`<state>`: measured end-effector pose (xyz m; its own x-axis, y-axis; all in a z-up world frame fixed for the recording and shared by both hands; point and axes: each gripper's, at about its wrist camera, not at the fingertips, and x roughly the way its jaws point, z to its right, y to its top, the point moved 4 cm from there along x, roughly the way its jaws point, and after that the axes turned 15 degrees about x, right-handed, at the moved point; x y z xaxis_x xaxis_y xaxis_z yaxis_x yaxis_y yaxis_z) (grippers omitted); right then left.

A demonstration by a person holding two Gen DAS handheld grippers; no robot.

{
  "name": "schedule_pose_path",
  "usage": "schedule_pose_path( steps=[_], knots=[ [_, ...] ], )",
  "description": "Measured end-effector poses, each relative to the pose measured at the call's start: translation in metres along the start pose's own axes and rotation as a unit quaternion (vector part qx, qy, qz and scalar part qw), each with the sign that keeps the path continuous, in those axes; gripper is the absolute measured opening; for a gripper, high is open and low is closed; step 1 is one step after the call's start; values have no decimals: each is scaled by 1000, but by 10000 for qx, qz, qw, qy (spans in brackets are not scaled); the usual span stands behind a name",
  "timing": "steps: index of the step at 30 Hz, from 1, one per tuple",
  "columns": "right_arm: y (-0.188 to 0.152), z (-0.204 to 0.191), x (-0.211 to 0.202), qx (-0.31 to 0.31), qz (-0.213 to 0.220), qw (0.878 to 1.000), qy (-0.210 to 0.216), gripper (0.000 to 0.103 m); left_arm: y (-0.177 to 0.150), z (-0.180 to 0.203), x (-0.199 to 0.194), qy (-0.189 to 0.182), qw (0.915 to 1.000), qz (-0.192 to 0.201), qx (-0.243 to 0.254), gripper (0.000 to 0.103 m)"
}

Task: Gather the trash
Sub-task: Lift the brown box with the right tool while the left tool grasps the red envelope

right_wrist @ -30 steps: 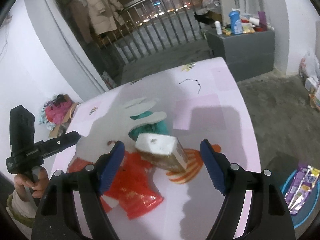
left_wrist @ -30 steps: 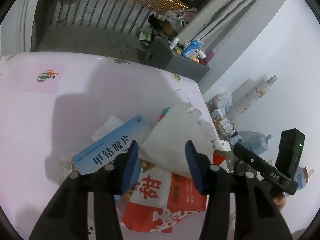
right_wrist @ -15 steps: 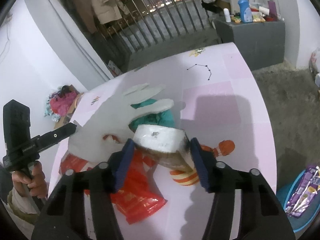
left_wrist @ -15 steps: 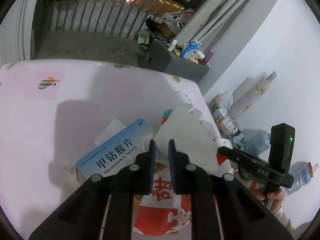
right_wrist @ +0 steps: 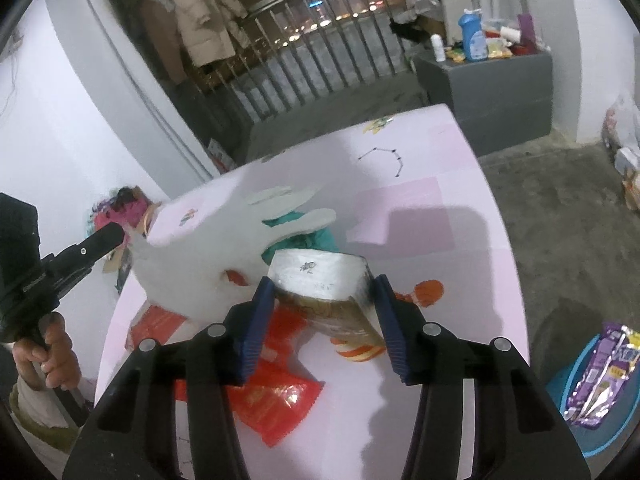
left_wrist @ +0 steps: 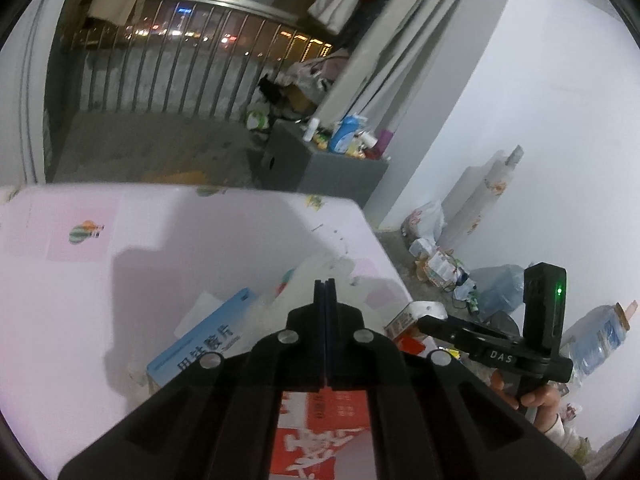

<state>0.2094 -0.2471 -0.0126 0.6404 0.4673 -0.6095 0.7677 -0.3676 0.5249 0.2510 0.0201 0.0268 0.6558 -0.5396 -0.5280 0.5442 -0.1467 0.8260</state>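
The left tool (left_wrist: pixel 325 286) is pinching a white disposable glove (right_wrist: pixel 208 256) fully closed and lifting it off the pink surface (right_wrist: pixel 432 248), while the right tool (right_wrist: pixel 323 300) is clamping a crushed carton (right_wrist: pixel 320 280), both apparently bound for the blue bin (right_wrist: pixel 592 412).

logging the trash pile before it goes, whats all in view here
white glove: 1, white, lifted over the table, held by left gripper
carton: 1, brown with silver top, between right gripper's pads
medicine box: 1, blue, on table
snack bag: 1, red and white, on table
wrapper: 1, red, on table
table: 1, pink
bin: 1, blue, on floor, holds purple packet
left gripper: 1, black, shut on white glove
right gripper: 1, blue pads, jaws just closing, pressing carton
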Motion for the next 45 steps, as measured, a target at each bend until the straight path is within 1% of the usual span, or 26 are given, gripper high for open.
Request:
schedule_pose_path(
  steps=[5, 11, 14, 15, 17, 18, 19, 20, 21, 22, 23, 24, 25, 26, 27, 29, 30, 33, 35, 38, 40, 41, 42, 44, 45],
  knots=[
    [3, 15, -29, 316, 290, 9990, 83, 48, 8, 16, -5, -126, 9996, 156, 174, 0],
    [4, 43, -63, 704, 571, 9959, 5, 48, 16, 37, -9, -165, 9986, 221, 457, 0],
    [-1, 50, -70, 829, 613, 9947, -40, 48, 13, 50, -8, -183, 9973, 98, 709, 0],
    [-3, 53, -72, 860, 604, 9945, -38, 48, 9, 57, -8, -231, 9960, 7, 866, 0],
    [-9, 57, -72, 907, 553, 9943, -37, 48, -2, 73, -6, -318, 9919, -177, 1214, 1],
    [-12, 58, -70, 922, 509, 9944, -30, 48, -13, 87, -4, -374, 9876, -331, 1487, 2],
    [-15, 58, -67, 934, 457, 9946, -21, 48, -20, 93, -3, -391, 9848, -432, 1633, 6],
    [-18, 58, -64, 955, 382, 9947, -15, 48, -34, 103, 0, -395, 9803, -619, 1832, 12],
    [-22, 58, -60, 977, 315, 9947, -8, 48, -46, 110, 5, -393, 9768, -815, 1941, 16],
    [-25, 58, -55, 993, 234, 9948, 9, 48, -57, 114, 9, -365, 9743, -994, 1990, 24],
    [-27, 57, -52, 998, 169, 9949, 24, 48, -68, 116, 13, -302, 9725, -1159, 1999, 29],
    [-29, 54, -47, 990, 101, 9950, 37, 48, -81, 116, 18, -197, 9709, -1368, 1954, 30],
    [-29, 52, -45, 974, 64, 9952, 53, 48, -91, 114, 22, -114, 9703, -1527, 1875, 34],
    [-31, 50, -44, 945, 27, 9955, 74, 48, -97, 112, 24, -32, 9704, -1620, 1791, 39],
    [-32, 46, -40, 905, -20, 9959, 88, 48, -104, 106, 25, 84, 9727, -1674, 1605, 42],
    [-34, 42, -36, 851, -105, 9963, 113, 48, -107, 97, 25, 143, 9789, -1621, 1238, 51],
    [-35, 39, -32, 827, -152, 9964, 124, 48, -107, 93, 25, 152, 9811, -1581, 1108, 52],
    [-44, 39, -30, 787, -193, 9966, 128, 48, -105, 84, 27, 237, 9862, -1420, 813, 52],
    [-45, 36, -29, 775, -202, 9967, 140, 48, -101, 83, 29, 155, 9892, -1257, 738, 52],
    [-46, 36, -30, 785, -200, 9966, 128, 48, -99, 79, 35, 132, 9908, -1237, 539, 52],
    [-47, 36, -31, 802, -200, 9965, 122, 48, -95, 79, 36, 31, 9938, -1050, 373, 50],
    [-48, 36, -32, 807, -200, 9965, 121, 48, -95, 78, 36, 7, 9944, -1000, 342, 44],
    [-48, 36, -32, 809, -203, 9964, 121, 48, -95, 79, 40, 4, 9943, -1020, 316, 41],
    [-48, 36, -32, 802, -201, 9965, 124, 48, -98, 79, 43, -20, 9934, -1118, 260, 22],
    [-48, 36, -32, 805, -198, 9965, 127, 48, -100, 80, 45, -49, 9927, -1185, 236, 19]
  ],
)
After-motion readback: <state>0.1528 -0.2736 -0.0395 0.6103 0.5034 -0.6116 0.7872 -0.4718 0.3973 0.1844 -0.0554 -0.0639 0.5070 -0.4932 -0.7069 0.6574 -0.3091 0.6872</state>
